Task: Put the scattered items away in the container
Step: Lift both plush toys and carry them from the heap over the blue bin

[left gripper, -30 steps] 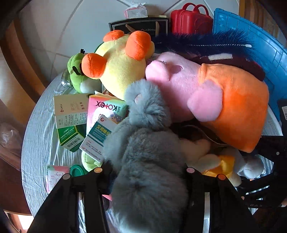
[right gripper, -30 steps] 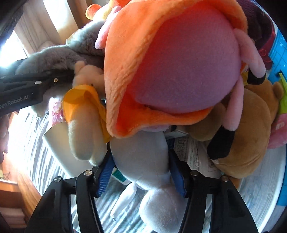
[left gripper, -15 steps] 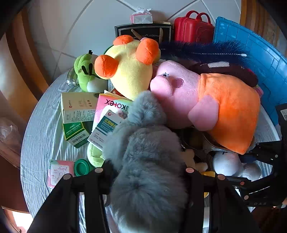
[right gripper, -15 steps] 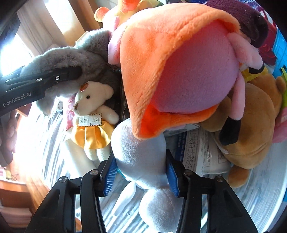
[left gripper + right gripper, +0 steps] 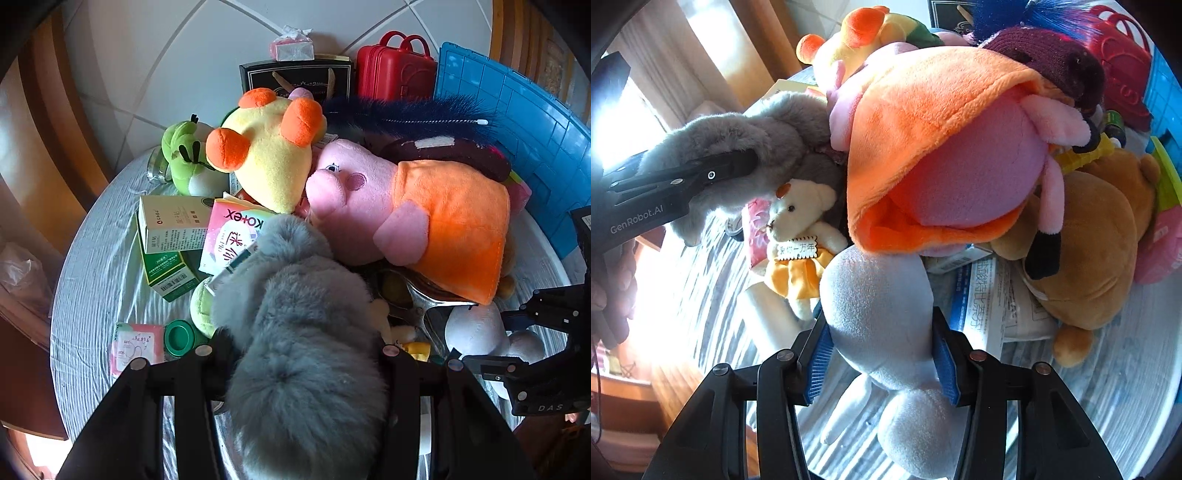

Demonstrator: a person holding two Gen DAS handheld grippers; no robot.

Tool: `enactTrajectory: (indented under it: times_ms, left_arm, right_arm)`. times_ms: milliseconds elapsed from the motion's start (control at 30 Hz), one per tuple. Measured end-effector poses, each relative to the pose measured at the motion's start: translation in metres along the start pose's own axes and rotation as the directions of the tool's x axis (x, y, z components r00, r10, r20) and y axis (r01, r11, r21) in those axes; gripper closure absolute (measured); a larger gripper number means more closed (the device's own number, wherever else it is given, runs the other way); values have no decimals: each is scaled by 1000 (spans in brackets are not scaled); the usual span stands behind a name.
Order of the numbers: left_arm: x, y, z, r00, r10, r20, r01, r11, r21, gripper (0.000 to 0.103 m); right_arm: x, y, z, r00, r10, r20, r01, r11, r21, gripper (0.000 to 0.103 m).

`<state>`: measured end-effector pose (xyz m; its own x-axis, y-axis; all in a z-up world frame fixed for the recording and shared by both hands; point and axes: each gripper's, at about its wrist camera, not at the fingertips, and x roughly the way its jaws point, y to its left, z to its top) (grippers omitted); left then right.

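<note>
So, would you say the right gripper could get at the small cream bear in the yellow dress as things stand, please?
Probably not yet. The right gripper is shut on a pale grey plush toy, so its fingers are full. The small cream bear itself lies uncovered just beside it, under no other toy.

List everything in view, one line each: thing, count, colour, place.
Fluffy plush toy: 1, grey, in left gripper.
Smooth plush toy: 1, pale grey, in right gripper.
Pig plush with orange dress: 1, pink, pile centre.
Duck plush: 1, yellow and orange, behind pig.
Frog plush: 1, green, far left.
Small teddy in yellow skirt: 1, cream, on table.
Plastic crate: 1, blue, right.
Toy suitcase: 1, red, back.
Left gripper: 1, black.
Right gripper: 1, black, blue pads.
</note>
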<state>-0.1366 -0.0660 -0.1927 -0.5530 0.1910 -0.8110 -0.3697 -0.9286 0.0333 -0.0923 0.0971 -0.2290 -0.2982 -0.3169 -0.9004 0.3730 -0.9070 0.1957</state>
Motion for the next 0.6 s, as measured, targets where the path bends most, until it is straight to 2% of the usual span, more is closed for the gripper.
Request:
enactTrajectory:
  times_ms: [500, 600]
  left_arm:
    - [-18, -2, -5, 1000, 10, 18, -10, 1000, -5, 57]
    - [-21, -4, -4, 1000, 13, 23, -13, 1000, -5, 57]
  right_arm:
    - [-24, -9, -14, 1000, -23, 11, 23, 999, 34, 55]
    - [-24, -36, -22, 1000, -27, 6, 27, 999, 46, 55]
